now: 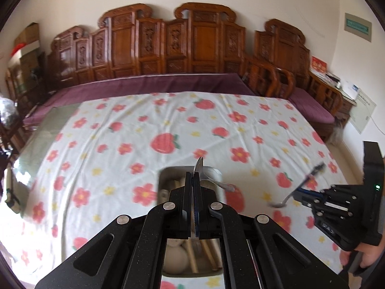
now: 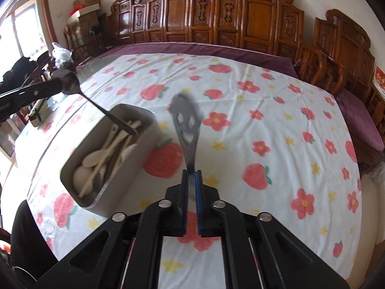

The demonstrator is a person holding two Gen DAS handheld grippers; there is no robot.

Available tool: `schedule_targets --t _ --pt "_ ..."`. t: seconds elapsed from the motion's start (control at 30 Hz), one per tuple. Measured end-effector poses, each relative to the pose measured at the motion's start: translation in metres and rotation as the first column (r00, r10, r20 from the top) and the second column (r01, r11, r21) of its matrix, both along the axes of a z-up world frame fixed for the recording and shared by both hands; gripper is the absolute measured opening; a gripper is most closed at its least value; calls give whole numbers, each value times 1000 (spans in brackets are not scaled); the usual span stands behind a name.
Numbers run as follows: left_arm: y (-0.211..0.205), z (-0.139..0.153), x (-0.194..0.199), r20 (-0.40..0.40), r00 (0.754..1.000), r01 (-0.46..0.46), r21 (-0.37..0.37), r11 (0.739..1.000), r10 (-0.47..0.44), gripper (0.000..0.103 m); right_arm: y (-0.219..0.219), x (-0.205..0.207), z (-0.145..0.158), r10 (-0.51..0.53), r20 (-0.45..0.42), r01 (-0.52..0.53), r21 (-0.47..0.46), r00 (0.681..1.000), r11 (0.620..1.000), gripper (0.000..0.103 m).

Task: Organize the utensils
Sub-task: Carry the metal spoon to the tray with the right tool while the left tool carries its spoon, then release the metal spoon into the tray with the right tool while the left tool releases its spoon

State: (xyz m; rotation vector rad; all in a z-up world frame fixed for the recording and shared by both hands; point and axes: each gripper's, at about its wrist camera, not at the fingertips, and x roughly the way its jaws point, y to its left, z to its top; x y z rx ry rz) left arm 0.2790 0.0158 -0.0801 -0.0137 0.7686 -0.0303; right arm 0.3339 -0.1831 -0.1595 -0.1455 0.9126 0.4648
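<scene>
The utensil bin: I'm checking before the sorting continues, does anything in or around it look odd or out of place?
Nothing is spilled or damaged. The bin stands on the flowered cloth with wooden utensils jumbled inside. Both claws hold metal pieces in the air: the left claw pinches a spoon by its bowl, handle hanging over the bin; the right claw grips a slotted utensil.

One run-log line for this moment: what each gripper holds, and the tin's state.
left gripper: shut on plain metal spoon | right gripper: shut on cut-out metal spoon | rectangular metal tin: holds pale wooden utensils

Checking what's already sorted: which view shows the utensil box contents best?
The right wrist view: the utensil box sits unobstructed, its pale spoons and sticks visible. In the left wrist view the left tool hides most of the box.
</scene>
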Motion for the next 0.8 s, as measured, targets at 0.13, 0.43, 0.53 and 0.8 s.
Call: schedule_targets --t 0.13,0.43,0.53,0.8 --pt "20 -9 4 -13 999 -43 0 999 43 0 22 -2 -2 34 -3 -34 -21 999 999 1" --pt "40 -32 2 -30 996 -86 -20 996 85 0 34 0 7 37 3 -37 -3 999 999 1" --pt "40 -37 1 -24 996 -92 -12 996 91 0 35 1 21 43 15 -43 19 999 999 2" --pt "30 -62 -2 -87 995 -56 2 998 56 1 57 4 42 104 15 -105 60 994 993 2"
